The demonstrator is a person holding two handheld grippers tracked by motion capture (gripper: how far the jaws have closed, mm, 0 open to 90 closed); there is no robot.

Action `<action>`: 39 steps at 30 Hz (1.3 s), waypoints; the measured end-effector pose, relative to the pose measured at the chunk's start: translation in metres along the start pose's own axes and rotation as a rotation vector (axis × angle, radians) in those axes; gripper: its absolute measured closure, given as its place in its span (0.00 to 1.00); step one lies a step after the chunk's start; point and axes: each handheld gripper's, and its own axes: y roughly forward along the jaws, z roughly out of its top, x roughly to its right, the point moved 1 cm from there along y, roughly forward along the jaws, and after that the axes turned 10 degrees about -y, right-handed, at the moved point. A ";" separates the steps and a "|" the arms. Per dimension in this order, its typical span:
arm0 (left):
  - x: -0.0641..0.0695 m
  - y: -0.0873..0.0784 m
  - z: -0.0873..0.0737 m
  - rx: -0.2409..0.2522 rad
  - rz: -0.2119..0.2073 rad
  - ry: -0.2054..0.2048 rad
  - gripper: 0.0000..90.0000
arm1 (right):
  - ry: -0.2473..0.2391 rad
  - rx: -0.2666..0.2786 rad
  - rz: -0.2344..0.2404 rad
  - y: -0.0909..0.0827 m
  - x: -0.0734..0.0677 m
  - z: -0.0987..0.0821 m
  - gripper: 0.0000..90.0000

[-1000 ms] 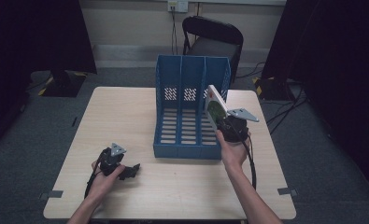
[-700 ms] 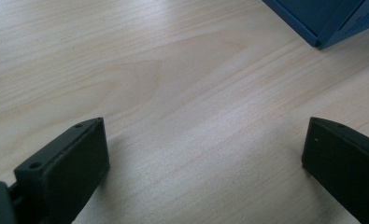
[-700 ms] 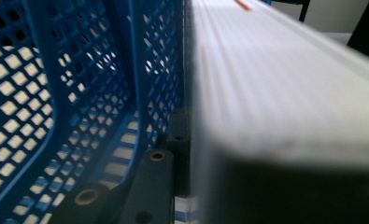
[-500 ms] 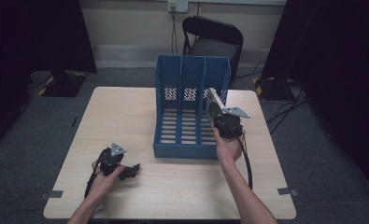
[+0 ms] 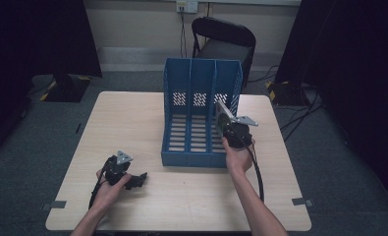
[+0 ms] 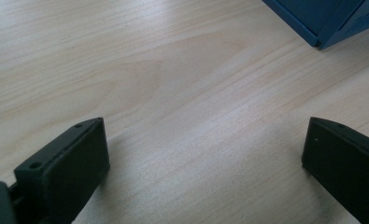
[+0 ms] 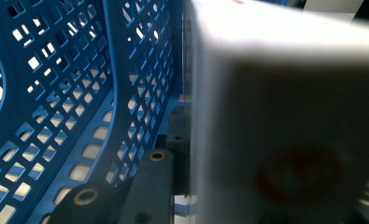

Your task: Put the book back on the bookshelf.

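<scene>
My left gripper (image 5: pixel 132 179) rested on the desk (image 5: pixel 132 118) near its front left corner, held in my left hand (image 5: pixel 110 189); its fingers (image 6: pixel 65 168) stood wide apart, with only bare wood grain between them. Beyond those fingers, in the left gripper view, a lower corner of the blue file rack (image 6: pixel 329 21) was visible, well apart from them. Farther in, near the middle of the desk and toward its far edge, the rack (image 5: pixel 201 93) stood upright with its three compartments open toward me. My right gripper (image 5: pixel 226 120), held in my right hand (image 5: pixel 238 157), was at the rack's right-hand compartment, its fingers (image 7: pixel 149 186) closed narrowly on a flat white card-like object (image 5: pixel 223 114). That object (image 7: pixel 285 116) stood on edge and tilted, partly inside the compartment, just beside the perforated blue divider (image 7: pixel 140 93). Its near face was blurred; a reddish mark on it could not be read.
</scene>
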 end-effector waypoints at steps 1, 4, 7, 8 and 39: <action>0.000 0.000 0.000 0.000 0.000 0.000 0.00 | -0.003 -0.004 0.001 0.000 0.000 0.000 0.84; 0.000 0.000 0.000 0.000 0.000 0.000 0.00 | -0.011 -0.007 0.004 0.001 -0.001 0.000 0.84; 0.000 0.000 0.000 0.000 0.000 0.000 0.00 | -0.035 -0.014 0.012 0.000 -0.003 -0.002 0.84; 0.000 0.000 0.000 0.000 0.000 0.000 0.00 | -0.035 -0.014 0.012 0.000 -0.003 -0.002 0.84; 0.000 0.000 0.000 -0.002 0.000 0.005 0.00 | -0.012 0.115 0.073 -0.019 -0.003 -0.032 0.72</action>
